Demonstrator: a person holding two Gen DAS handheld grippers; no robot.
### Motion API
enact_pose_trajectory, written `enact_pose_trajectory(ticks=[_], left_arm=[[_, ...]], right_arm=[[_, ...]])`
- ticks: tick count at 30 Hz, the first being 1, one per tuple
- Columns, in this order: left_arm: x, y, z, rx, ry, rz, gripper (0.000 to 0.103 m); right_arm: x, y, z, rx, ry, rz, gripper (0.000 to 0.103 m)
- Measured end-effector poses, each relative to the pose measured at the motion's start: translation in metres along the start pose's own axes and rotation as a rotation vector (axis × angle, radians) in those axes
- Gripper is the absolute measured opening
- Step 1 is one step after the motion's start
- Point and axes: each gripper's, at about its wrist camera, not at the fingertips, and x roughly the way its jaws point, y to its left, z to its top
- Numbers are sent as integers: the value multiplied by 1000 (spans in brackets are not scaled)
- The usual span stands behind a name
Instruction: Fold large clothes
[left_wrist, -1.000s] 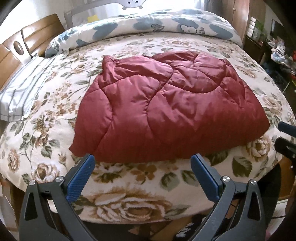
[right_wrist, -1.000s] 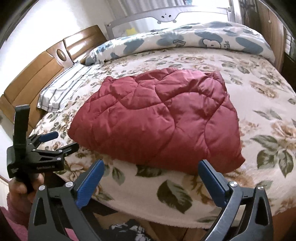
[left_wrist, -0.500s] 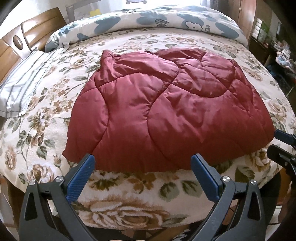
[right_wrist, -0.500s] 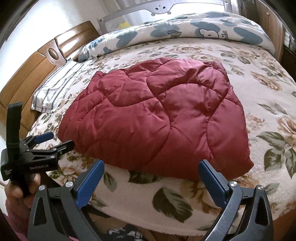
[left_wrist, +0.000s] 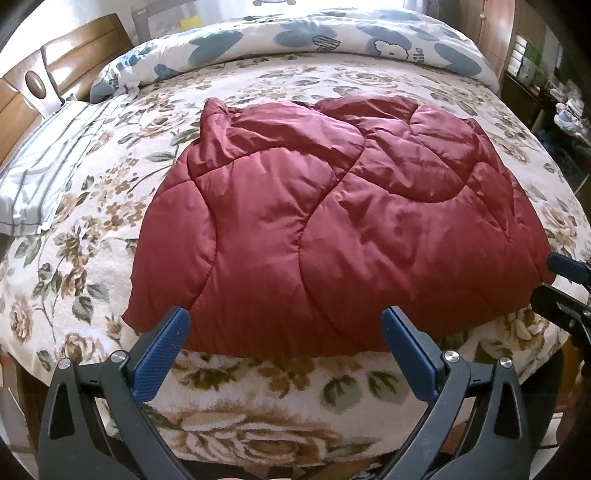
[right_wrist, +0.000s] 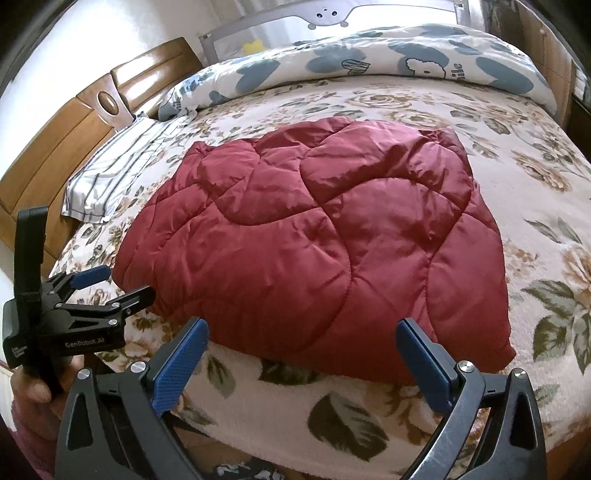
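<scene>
A dark red quilted garment (left_wrist: 332, 229) lies spread on the bed, its near hem along the front edge; a bunched part sticks up at its far left (left_wrist: 214, 110). My left gripper (left_wrist: 284, 325) stands open just before the near hem, nothing between its blue-padded fingers. The right gripper (right_wrist: 301, 336) is open too, over the near hem (right_wrist: 369, 362) toward the garment's right corner. In the right wrist view the left gripper (right_wrist: 110, 284) shows at the far left, held by a hand. The right gripper's tips (left_wrist: 561, 280) show at the left wrist view's right edge.
The bed carries a floral blanket (left_wrist: 258, 398). A blue-and-white duvet (left_wrist: 332, 40) is rolled along the far side. A striped pillow (left_wrist: 44, 170) lies at the left by the wooden headboard (left_wrist: 55, 59). Cluttered shelves (left_wrist: 546, 85) stand at the right.
Both grippers have come forward and closer to the garment's near hem. The garment fills more of each view. Both stay open.
</scene>
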Motion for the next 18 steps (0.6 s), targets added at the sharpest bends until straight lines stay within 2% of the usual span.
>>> enact_pose_trajectory(ticks=[18], left_arm=[[5, 2, 11, -2, 6, -1, 103]], right_arm=[[3, -3, 15, 11, -3, -2, 102]])
